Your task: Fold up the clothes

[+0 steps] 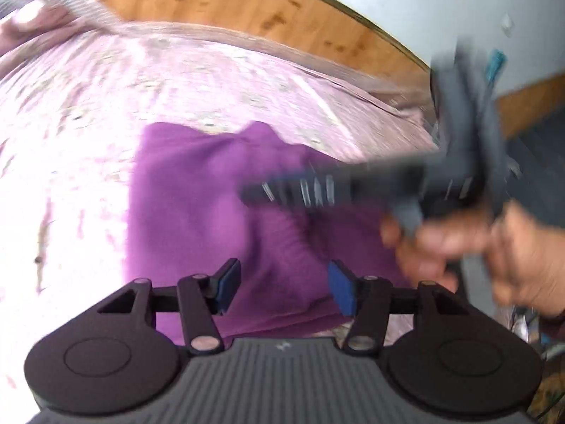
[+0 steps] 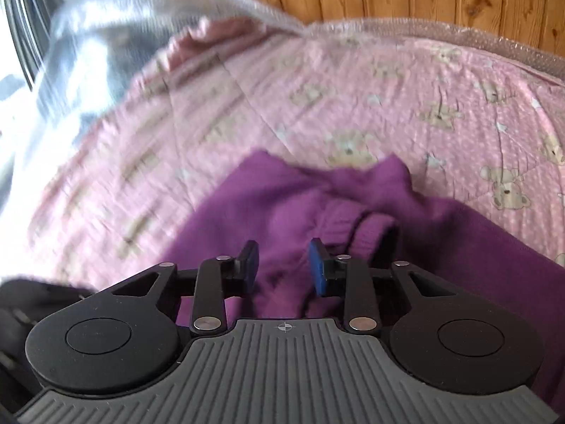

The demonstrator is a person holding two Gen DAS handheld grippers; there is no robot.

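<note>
Wood panelling backs a bed [image 2: 406,81] with a pink bear-print cover. Over it, the left gripper [image 1: 284,288] hangs with jaws apart, empty, above a purple garment [image 1: 212,205]; the right gripper [image 2: 284,268] is likewise spread and empty over the same cloth, near a ribbed cuff [image 2: 370,233]. The garment lies bunched in a rough block, partly doubled over; which fold is in hand I cannot tell. Any further fold would need an edge pinched.
</note>
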